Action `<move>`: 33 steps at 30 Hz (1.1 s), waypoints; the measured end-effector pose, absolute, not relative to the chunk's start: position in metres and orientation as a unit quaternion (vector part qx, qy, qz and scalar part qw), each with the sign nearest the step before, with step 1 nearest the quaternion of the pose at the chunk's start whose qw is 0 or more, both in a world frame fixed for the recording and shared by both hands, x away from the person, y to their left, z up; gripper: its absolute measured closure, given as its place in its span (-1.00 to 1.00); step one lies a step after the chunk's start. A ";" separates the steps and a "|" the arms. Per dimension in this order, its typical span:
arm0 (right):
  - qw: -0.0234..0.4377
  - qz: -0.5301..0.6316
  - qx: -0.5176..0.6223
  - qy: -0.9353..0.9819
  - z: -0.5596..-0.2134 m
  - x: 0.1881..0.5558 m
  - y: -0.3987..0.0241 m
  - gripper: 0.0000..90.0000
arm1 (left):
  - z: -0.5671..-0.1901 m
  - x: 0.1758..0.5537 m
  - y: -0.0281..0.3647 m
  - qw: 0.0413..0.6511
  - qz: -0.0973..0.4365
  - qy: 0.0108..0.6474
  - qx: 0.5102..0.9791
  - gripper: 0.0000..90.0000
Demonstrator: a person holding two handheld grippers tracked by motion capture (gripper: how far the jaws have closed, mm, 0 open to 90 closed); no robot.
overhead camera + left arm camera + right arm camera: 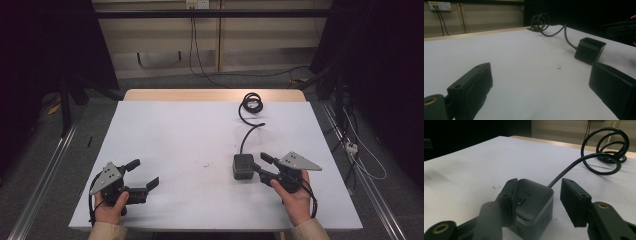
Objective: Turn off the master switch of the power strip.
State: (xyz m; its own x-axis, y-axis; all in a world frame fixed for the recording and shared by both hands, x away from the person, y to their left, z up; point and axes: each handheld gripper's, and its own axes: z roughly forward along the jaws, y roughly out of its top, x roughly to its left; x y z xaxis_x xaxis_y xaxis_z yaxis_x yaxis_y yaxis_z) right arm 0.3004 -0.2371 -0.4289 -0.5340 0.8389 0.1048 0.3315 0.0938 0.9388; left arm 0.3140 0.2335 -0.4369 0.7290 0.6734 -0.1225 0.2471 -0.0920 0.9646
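A dim room with dark curtains at both sides and a pale wall at the back holds a desk (200,135) under a white cover, with a wooden strip bare along its far edge. At the near left of the desk, in the high view, the person's left hand (107,207) holds the left claw (145,175) low over the cover, its jaws wide apart and nothing between them; the left gripper view shows the same two black jaws spread over bare white. A small dark smudge (205,165) marks the cover near the middle. Right of it sits a dark grey box (243,166), upright on the desk, with a black cable (248,127) running from its far side back to a loose coil (252,102) near the far edge. The right claw (260,164), held in the right hand (295,197) at the near right, reaches leftward to the box. In the right gripper view one jaw lies against the side of the box (534,202), just by a small button on its top, while the other jaw stands clear of it with a gap, so the claw is not clamped on it.
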 end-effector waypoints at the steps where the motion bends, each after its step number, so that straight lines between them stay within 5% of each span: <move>1: 0.240 0.528 0.417 0.699 -0.429 0.301 -0.237 0.14 | -0.437 0.314 0.233 0.593 0.180 0.321 0.717 -0.90; 33: 0.223 0.532 0.421 0.700 -0.428 0.309 -0.237 0.52 | -0.438 0.314 0.232 0.590 0.178 0.320 0.720 -0.90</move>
State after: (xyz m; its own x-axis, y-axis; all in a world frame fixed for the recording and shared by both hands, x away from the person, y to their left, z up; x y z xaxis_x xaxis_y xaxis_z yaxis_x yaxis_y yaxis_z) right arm 0.3087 -0.2373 -0.4276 -0.5469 0.8261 0.1362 0.3525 0.0796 0.9324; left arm 0.3145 0.2325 -0.4377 0.7317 0.6708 -0.1212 0.2505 -0.0992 0.9630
